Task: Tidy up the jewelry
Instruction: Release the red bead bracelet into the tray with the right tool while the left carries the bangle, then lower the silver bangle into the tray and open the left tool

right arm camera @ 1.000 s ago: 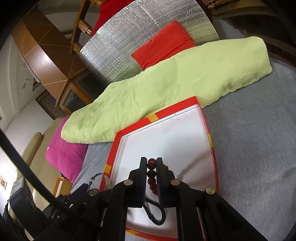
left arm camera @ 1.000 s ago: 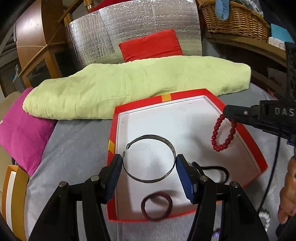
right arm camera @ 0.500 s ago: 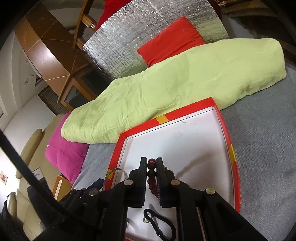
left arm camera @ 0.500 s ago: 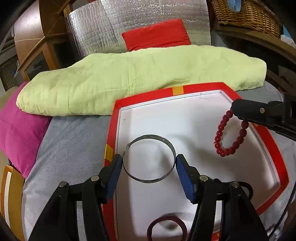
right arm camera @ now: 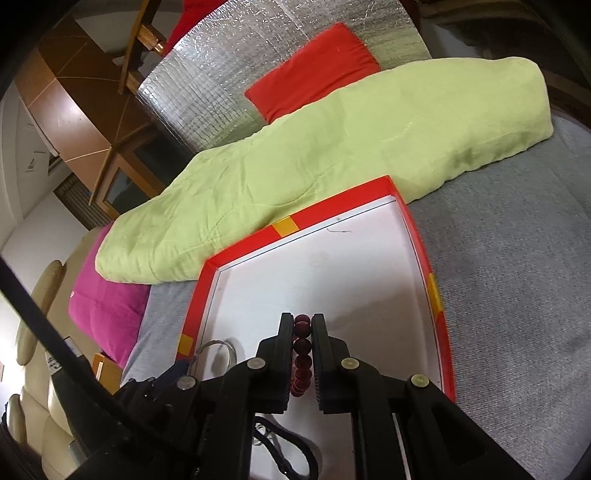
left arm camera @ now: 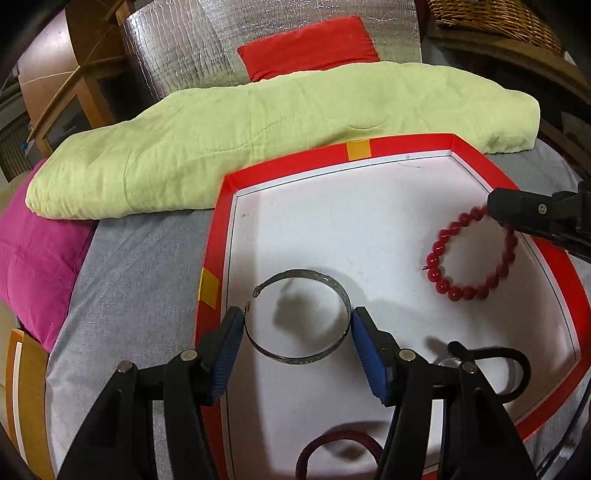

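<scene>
A white tray with a red rim (left arm camera: 332,157) lies on the grey bedcover. My left gripper (left arm camera: 297,325) is shut on a thin silver bangle (left arm camera: 295,360), its blue pads touching both sides, low over the tray's near left part. In the left wrist view the red bead bracelet (left arm camera: 465,293) hangs from the right gripper's finger (left arm camera: 517,214) over the tray's right side. In the right wrist view the right gripper (right arm camera: 303,321) has its jaws opening slightly, the beads (right arm camera: 302,345) still caught between them.
A black cord loop (left arm camera: 506,354) and a dark red hair tie (left arm camera: 332,439) lie in the tray's near part. A rolled green quilt (left arm camera: 258,140) borders the tray's far edge. A pink cushion (left arm camera: 33,266) sits left, a red cushion (left arm camera: 306,44) and a wicker basket (left arm camera: 495,22) behind.
Both grippers moved forward over the tray with their loads. The hair tie and cord slid toward the bottom of the left view. The right jaws stand slightly wider around the beads.
</scene>
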Tool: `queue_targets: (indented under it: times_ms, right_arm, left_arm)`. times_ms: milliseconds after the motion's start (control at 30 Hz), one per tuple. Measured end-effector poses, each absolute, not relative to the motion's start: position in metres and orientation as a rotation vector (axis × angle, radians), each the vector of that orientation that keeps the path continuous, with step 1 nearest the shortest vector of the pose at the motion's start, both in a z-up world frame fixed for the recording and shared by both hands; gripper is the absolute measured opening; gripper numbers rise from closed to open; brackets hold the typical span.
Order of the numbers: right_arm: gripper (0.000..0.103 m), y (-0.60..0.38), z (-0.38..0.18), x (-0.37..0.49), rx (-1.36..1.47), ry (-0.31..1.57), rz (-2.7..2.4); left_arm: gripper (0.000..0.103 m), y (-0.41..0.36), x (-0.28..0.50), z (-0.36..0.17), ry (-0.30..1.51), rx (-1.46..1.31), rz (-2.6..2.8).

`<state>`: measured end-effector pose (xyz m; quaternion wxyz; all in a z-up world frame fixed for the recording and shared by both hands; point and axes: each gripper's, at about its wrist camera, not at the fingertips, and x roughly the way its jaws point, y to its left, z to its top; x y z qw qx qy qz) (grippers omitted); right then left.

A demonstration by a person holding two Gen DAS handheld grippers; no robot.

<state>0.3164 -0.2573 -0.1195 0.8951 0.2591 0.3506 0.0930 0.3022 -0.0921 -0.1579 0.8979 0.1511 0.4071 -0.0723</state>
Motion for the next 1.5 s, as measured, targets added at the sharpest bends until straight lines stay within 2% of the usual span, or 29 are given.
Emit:
queue_targets:
  times_ms: [100,167,200,267,367,400,433,1200,1500]
  right_arm:
    - [0.014,-0.259,-0.120,0.315,0.538,0.737,0.170]
    - [0.020,-0.261,-0.119,0.315,0.541,0.746,0.159]
    - [0.026,-0.262,-0.119,0.314,0.545,0.748,0.151]
    - [0.029,-0.263,-0.118,0.313,0.541,0.744,0.143]
    - [0.044,-0.263,-0.115,0.310,0.536,0.750,0.140]
    - [0.053,-0.263,-0.113,0.308,0.535,0.750,0.134]
    - [0.055,-0.263,-0.112,0.307,0.532,0.747,0.131]
    - [0.055,-0.267,-0.083,0.238,0.429,0.703,0.108]
    - [0.055,-0.275,-0.082,0.196,0.450,0.713,0.113]
  left_arm:
    - [0.062,-0.092,0.301,-0.157,0.844,0.319,-0.145]
    - [0.062,-0.092,0.300,-0.157,0.845,0.320,-0.144]
    - [0.062,-0.092,0.301,-0.157,0.844,0.320,-0.143]
    - [0.062,-0.091,0.300,-0.156,0.842,0.322,-0.140]
    - [0.062,-0.091,0.298,-0.153,0.837,0.329,-0.132]
    - [0.062,-0.091,0.297,-0.152,0.836,0.330,-0.127]
    - [0.062,-0.090,0.296,-0.151,0.835,0.330,-0.125]
    - [0.064,-0.066,0.239,-0.095,0.736,0.282,-0.100]
    - [0.064,-0.052,0.219,-0.092,0.741,0.254,-0.083]
